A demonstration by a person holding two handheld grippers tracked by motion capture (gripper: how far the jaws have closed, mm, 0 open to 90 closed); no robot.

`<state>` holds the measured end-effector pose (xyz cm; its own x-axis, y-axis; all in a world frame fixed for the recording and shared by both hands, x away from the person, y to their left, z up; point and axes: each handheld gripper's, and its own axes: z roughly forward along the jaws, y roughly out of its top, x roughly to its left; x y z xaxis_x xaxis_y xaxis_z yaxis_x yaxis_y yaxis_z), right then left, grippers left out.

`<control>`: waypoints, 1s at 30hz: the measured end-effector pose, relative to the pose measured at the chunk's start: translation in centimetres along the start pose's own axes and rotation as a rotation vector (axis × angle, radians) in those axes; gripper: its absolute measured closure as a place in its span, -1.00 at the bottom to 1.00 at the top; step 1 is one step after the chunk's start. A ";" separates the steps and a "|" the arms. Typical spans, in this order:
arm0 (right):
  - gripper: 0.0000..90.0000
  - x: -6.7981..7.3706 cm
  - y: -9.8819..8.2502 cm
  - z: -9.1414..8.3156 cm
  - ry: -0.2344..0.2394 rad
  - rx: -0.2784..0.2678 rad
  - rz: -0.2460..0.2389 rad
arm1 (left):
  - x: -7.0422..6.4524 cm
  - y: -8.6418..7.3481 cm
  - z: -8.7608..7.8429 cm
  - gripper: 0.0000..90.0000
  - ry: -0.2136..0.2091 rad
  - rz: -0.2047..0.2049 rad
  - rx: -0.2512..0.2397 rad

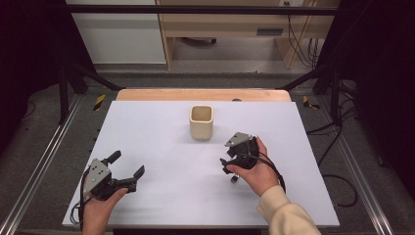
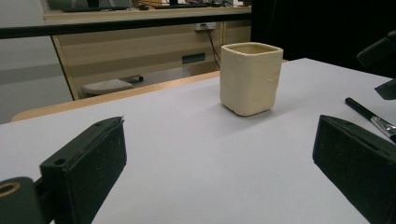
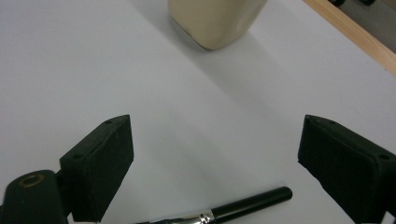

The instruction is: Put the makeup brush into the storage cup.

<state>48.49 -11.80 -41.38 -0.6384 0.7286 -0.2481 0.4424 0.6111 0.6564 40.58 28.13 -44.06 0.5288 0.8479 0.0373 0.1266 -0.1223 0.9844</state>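
Observation:
A cream square cup [image 1: 201,122] stands upright on the white sheet [image 1: 161,122], a little behind the middle. My left gripper [image 1: 128,165] rests at the front left, open, with nothing between its jaws; its own view looks across the sheet at the cup [image 2: 250,77]. My right gripper [image 1: 229,169] is tilted down at the sheet in front of the cup and to its right. It is open. A slim black brush handle with a silver ferrule [image 3: 233,207] lies flat on the sheet low between its jaws, which stand wide and apart from it. The cup [image 3: 215,21] is beyond.
The white sheet covers a wooden table whose far edge [image 1: 203,94] shows behind the cup. Black frame posts [image 1: 63,83] stand at both sides, and cables [image 1: 337,186] lie on the floor at the right. A wooden cabinet [image 1: 235,24] stands beyond the table.

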 end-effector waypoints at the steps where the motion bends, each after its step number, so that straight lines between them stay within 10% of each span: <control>1: -0.71 0.0 -0.1 0.1 -0.010 0.014 0.009 | 0.0 0.0 0.0 -0.95 -0.001 0.000 0.001; 10: -0.61 0.6 -2.0 1.5 -0.112 0.096 0.163 | -0.2 0.1 -0.4 -0.95 0.000 -0.006 -0.005; 30: -0.67 0.7 -1.7 0.7 -0.201 0.022 0.367 | 0.3 0.3 -1.4 -0.95 0.020 -0.073 -0.045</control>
<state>47.76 -12.16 -43.19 -0.3018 0.9436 -0.1361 0.6325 0.3050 0.7120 39.62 29.09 -43.47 0.5029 0.8637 -0.0320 0.1259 -0.0366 0.9914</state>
